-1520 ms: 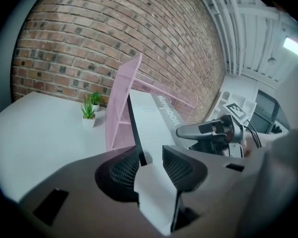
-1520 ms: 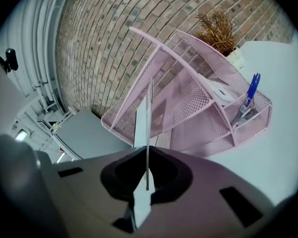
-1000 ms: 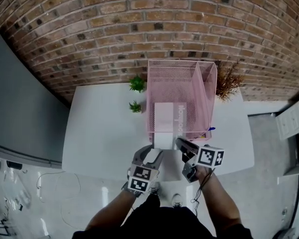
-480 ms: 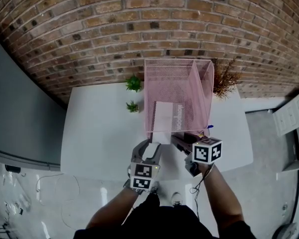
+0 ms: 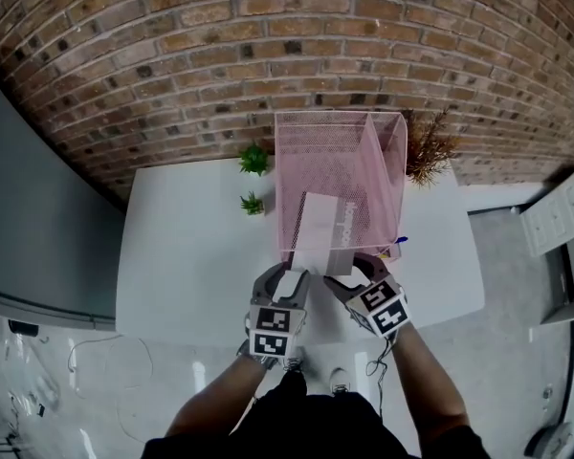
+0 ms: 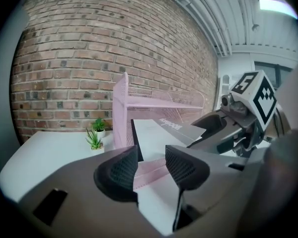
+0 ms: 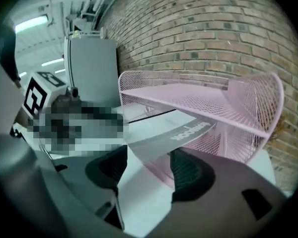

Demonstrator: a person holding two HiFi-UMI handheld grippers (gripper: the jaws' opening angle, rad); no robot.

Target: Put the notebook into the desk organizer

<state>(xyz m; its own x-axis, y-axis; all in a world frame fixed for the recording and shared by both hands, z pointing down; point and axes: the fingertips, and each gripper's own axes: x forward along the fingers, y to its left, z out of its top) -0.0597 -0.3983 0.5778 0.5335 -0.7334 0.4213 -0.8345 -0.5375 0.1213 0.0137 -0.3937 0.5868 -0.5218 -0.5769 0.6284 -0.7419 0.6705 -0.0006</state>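
Right tongs (image 7: 146,168) are springing open, pads clear of the notebook (image 5: 318,226), whose grey corner pokes between them. Left tongs (image 6: 151,165) sit released just behind its near edge. The notebook slants into the pink desk organizer (image 5: 337,116), its near end out over the front rim. The organizer stands at the white surface's (image 5: 187,256) far edge, beside two small green plants (image 5: 253,159), with a brick wall (image 5: 268,46) behind.

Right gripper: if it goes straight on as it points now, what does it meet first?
Probably the notebook: its near corner lies between the right gripper's opening jaws. The pink mesh desk organizer comes behind it.
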